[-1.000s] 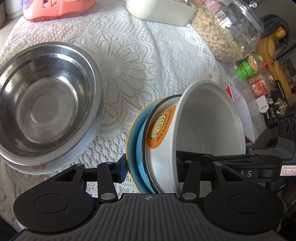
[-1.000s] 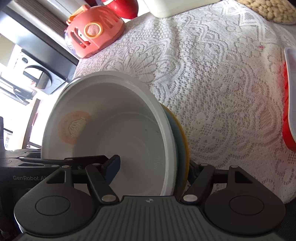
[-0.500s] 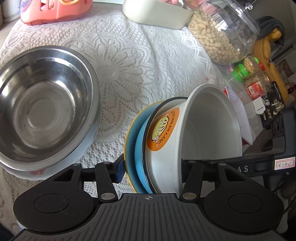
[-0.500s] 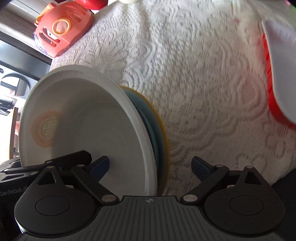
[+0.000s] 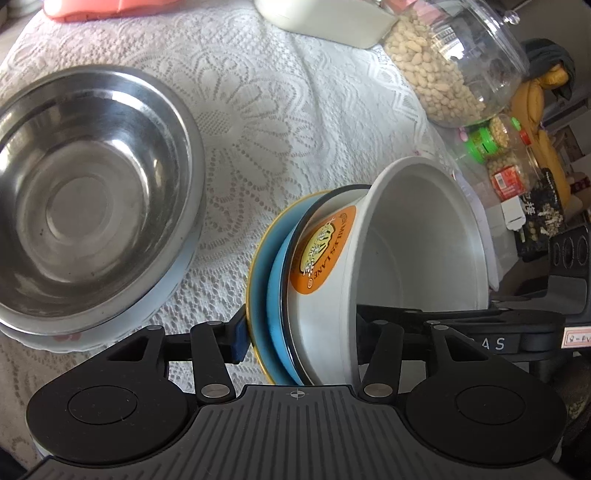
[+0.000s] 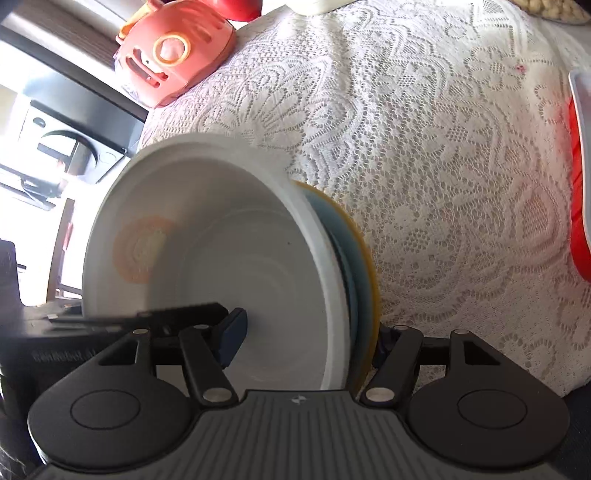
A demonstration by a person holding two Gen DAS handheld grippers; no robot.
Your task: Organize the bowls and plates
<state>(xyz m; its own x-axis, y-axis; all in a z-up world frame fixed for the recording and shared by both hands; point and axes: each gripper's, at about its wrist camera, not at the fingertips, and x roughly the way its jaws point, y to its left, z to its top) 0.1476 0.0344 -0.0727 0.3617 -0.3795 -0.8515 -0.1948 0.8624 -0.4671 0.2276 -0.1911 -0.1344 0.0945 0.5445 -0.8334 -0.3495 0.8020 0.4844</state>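
A white bowl (image 5: 417, 251) with an orange label is nested on a blue plate (image 5: 277, 291) with a yellow rim; the stack is held on edge above the lace tablecloth. My left gripper (image 5: 299, 332) is shut on this stack from one side. My right gripper (image 6: 308, 339) grips the same stack from the opposite side, one finger inside the white bowl (image 6: 221, 258), the other behind the yellow-rimmed plate (image 6: 364, 258). A large steel bowl (image 5: 88, 192) sits on a white plate (image 5: 55, 338) to the left.
A jar of peanuts (image 5: 450, 59), small bottles (image 5: 495, 144) and a white tub (image 5: 325, 14) stand at the back right. A pink toy (image 6: 173, 55) is at the far edge. A red-and-white tray (image 6: 580, 184) lies right. The tablecloth (image 6: 443, 166) covers the table.
The held stack has shifted slightly and tilted. The right gripper opened briefly half a second ago and has closed again on the stack.
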